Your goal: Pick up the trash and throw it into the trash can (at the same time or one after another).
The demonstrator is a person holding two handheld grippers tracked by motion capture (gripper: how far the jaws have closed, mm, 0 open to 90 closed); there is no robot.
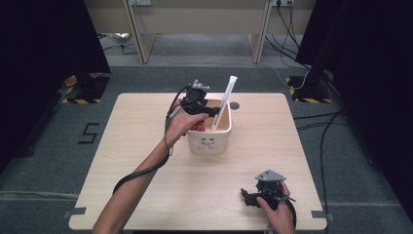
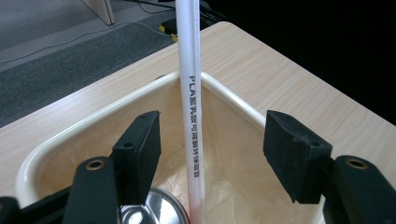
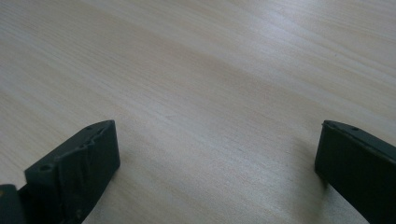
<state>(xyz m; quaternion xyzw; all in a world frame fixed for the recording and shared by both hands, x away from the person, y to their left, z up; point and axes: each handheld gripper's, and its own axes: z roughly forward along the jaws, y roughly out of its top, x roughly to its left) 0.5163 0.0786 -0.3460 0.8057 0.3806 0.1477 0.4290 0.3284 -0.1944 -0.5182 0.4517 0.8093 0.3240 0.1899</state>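
Note:
A cream tub [image 1: 209, 140] stands in the middle of the wooden table [image 1: 146, 146]. A long white paper-wrapped straw [image 1: 225, 100] leans upright in it, resting in the far corner of the rim. My left gripper [image 1: 208, 111] hovers over the tub's back left part. In the left gripper view it [image 2: 213, 142] is open, and the straw [image 2: 193, 121] stands between the pads without touching either. A shiny can top [image 2: 152, 207] lies below, and something red [image 1: 197, 126] shows inside the tub. My right gripper [image 1: 245, 195] rests low near the front right, open [image 3: 217, 154] over bare wood.
The tub's rim [image 2: 93, 122] curves round below the left jaws. Beyond the table's far edge lie grey carpet, wooden furniture legs [image 1: 141, 44] and cables [image 1: 311, 117]. Dark curtains close both sides.

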